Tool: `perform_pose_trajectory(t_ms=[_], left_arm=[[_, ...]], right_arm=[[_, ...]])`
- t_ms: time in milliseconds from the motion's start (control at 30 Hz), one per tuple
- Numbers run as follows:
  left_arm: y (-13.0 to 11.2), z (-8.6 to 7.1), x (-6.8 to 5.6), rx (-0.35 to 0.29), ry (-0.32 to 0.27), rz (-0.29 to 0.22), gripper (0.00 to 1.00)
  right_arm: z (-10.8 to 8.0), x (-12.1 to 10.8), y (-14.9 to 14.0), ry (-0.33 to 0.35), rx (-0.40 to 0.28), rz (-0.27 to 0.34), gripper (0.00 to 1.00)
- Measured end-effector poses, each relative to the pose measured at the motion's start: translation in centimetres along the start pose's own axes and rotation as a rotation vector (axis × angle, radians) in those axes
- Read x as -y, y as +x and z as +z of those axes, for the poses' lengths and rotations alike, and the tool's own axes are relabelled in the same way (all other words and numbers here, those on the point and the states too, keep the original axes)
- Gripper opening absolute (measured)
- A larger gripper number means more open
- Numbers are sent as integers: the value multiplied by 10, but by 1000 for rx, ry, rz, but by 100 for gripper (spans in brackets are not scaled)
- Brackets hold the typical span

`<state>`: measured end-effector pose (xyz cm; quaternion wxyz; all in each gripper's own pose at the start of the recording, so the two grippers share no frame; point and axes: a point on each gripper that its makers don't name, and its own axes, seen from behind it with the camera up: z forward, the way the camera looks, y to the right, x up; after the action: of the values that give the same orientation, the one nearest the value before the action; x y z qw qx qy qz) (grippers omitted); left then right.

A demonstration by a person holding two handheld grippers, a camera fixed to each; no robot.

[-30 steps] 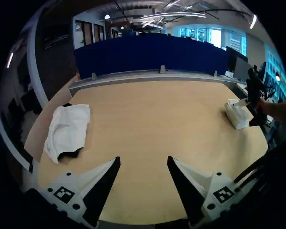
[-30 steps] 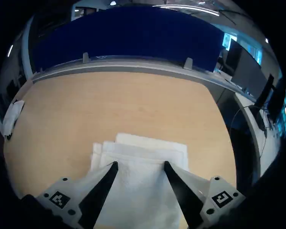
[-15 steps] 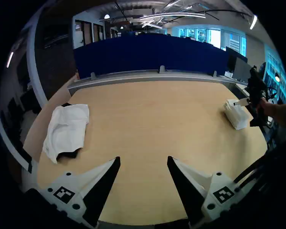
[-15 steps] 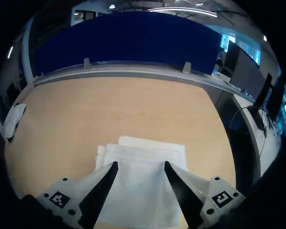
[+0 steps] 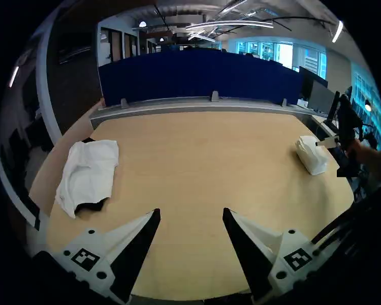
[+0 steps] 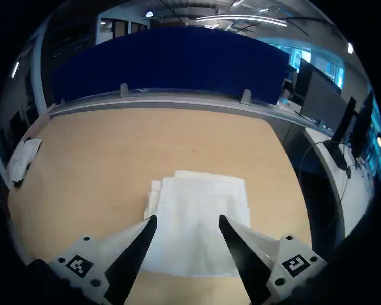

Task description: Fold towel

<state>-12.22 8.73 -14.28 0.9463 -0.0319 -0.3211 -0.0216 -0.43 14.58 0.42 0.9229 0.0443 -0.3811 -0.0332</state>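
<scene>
- The left gripper [image 5: 190, 212] is open, its 2 fingers spread wide with bare wood showing between them and nothing held
- It hangs over the near edge of the light wooden table [image 5: 200, 152], well apart from both cloths
- In the left gripper view a crumpled towel [image 5: 89, 170], white and loosely bunched, lies near the table's left edge, with a dark patch showing under its near corner
- In the same view a folded towel [image 5: 310, 155] sits as a compact white stack near the table's right edge, far across the wood from the crumpled one
- Just beside that stack, at the far right, is the right gripper [image 5: 337, 143], held by a hand [image 5: 362, 152]; from here it is too small to read its jaws
- In the right gripper view the right gripper [image 6: 187, 219] is open, its fingers parted and closed on nothing
- The folded towel [image 6: 203, 201] lies flat right ahead of it, a neat rectangle with layered edges at its left side; its near part shows in the gap between the 2 fingers
- Whether the fingertips touch the cloth I cannot tell
- The crumpled towel [image 6: 22, 158] appears far off at the left rim of the table [image 6: 114, 147]
- A blue partition [image 6: 165, 61] runs along the table's far side, and a dark monitor [image 6: 317, 104] stands beyond its right end
</scene>
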Motion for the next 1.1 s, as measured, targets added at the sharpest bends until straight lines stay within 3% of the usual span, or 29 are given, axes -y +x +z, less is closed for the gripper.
perform_pose_trajectory(t_ms=[467, 733, 933, 1100], left_arm=[[9, -1, 1, -38, -41, 7, 91], [12, 0, -5, -52, -63, 24, 91], [16, 0, -8, -67, -68, 30, 91], [20, 0, -9, -81, -70, 25, 91]], right_arm=[[-65, 43, -40, -4, -46, 72, 94], [-82, 59, -50, -3, -71, 100, 94], [-94, 69, -30, 7, -171, 123, 94], [-109, 79, -3, 11, -295, 158, 94]])
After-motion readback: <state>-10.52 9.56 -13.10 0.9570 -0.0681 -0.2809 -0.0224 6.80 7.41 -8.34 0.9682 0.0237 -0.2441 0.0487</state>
